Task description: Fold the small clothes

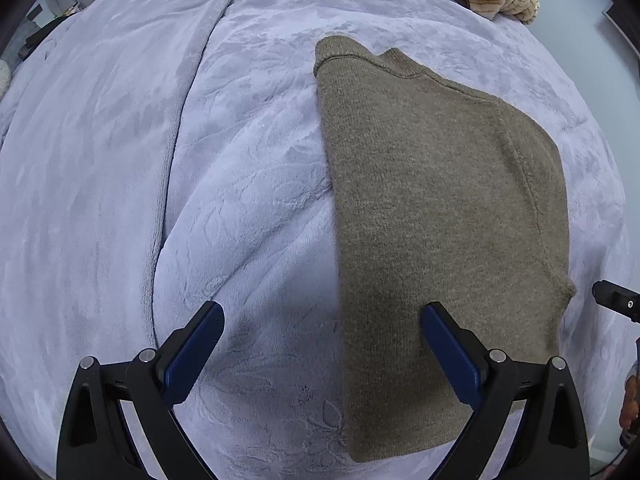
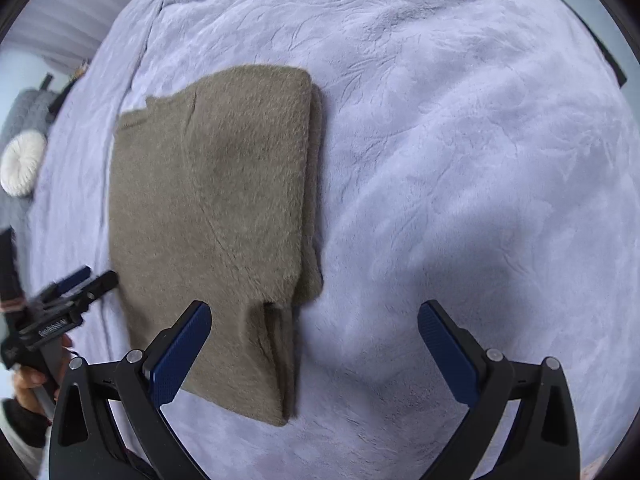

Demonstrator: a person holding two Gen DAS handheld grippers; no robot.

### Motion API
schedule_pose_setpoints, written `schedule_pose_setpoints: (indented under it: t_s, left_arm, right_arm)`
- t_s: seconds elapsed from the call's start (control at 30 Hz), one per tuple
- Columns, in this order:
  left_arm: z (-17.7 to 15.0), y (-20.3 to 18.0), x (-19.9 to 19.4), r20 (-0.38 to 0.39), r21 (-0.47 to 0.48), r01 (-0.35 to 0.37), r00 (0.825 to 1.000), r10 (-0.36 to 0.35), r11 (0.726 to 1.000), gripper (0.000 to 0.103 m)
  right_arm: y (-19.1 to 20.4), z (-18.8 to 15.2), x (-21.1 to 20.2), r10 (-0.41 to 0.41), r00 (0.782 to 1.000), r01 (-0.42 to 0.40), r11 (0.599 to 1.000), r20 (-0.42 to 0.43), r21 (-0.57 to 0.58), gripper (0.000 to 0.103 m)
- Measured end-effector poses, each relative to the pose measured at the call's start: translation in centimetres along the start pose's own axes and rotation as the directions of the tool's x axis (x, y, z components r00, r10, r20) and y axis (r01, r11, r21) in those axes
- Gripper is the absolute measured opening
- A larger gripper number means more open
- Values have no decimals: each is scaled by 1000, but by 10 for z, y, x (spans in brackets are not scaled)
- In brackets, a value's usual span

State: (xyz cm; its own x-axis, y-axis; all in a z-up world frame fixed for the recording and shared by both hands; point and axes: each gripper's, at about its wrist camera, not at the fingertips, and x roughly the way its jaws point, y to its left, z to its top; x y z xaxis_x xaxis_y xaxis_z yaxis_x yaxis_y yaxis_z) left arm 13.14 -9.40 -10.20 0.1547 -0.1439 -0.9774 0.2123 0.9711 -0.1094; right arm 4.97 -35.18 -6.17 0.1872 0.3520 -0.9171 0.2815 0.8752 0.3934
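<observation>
Brown knit sweater [image 1: 432, 232] lies flat on the lavender blanket [image 1: 120, 160] of the bed, already folded into a long panel. Looks soft, limp, light, fuzzy; probably sags unless pinched through all layers at the near hem corners. Left gripper [image 1: 322, 344] fingers wide apart, holding nothing, straddling the sweater's left edge. Right gripper [image 2: 314, 346] also spread, empty, over the right edge.

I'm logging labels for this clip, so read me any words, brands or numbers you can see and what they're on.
Left gripper, as seen in the right wrist view: pale lettering on its black body, too small and blurred to read.
Brown sweater: no tag or print showing.
Lilac blanket: embossed leaf pattern only, no text.
Nothing in either view can be read.
</observation>
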Motion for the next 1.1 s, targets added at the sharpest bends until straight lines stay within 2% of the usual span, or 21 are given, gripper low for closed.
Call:
schedule_pose_setpoints:
  t_s: [0.1, 0.23, 0.33, 0.43, 0.53, 0.6, 0.7, 0.77, 0.83, 0.9, 1.0, 1.07, 1.1]
  left_arm:
    - [8, 8, 5, -9, -24, 42, 999, -43, 999, 100]
    - [11, 14, 10, -12, -75, 103, 994, -105, 992, 100]
    - [11, 14, 15, -20, -105, 176, 984, -179, 979, 100]
    - [20, 11, 24, -22, -89, 224, 974, -227, 971, 100]
    - [29, 5, 42, -58, -89, 296, 952, -302, 951, 100]
    - [32, -2, 53, -80, -90, 310, 945, -317, 946, 100]
    - [33, -14, 57, -73, -77, 342, 935, -347, 937, 100]
    - [37, -27, 56, -70, -53, 372, 924, -375, 927, 100]
    - [39, -38, 54, -63, -24, 354, 933, -355, 935, 100]
    - [41, -41, 58, -62, 1, 348, 936, -347, 937, 100]
    - [38, -36, 66, -71, -16, 381, 922, -381, 924, 100]
    - [36, -32, 65, -72, -36, 387, 919, -388, 922, 93]
    - [36, -33, 61, -62, -33, 381, 922, -383, 924, 81]
  right_arm:
    - [-10, 6, 0, 119, 993, -120, 991, 20, 54, 103]
    - [-18, 15, 5, 192, 981, -195, 976, 33, 99, 103]
    - [-22, 20, 11, 260, 965, -263, 958, 45, 112, 103]
    - [-26, 28, 24, 319, 947, -323, 939, 52, 123, 103]
    - [-28, 38, 44, 382, 923, -383, 913, 32, 138, 103]
    - [-29, 42, 56, 403, 915, -400, 906, 10, 140, 103]
    - [-24, 45, 67, 424, 905, -419, 901, -23, 115, 103]
    - [-10, 47, 70, 476, 878, -471, 878, -49, 81, 103]
    - [3, 46, 73, 543, 836, -541, 840, -78, 50, 103]
    - [12, 46, 78, 542, 835, -543, 840, -98, 19, 103]
    - [6, 47, 91, 550, 829, -546, 835, -97, 67, 103]
    - [-1, 45, 92, 568, 820, -559, 821, -67, 120, 102]
    - [-1, 44, 91, 565, 823, -554, 822, -62, 136, 100]
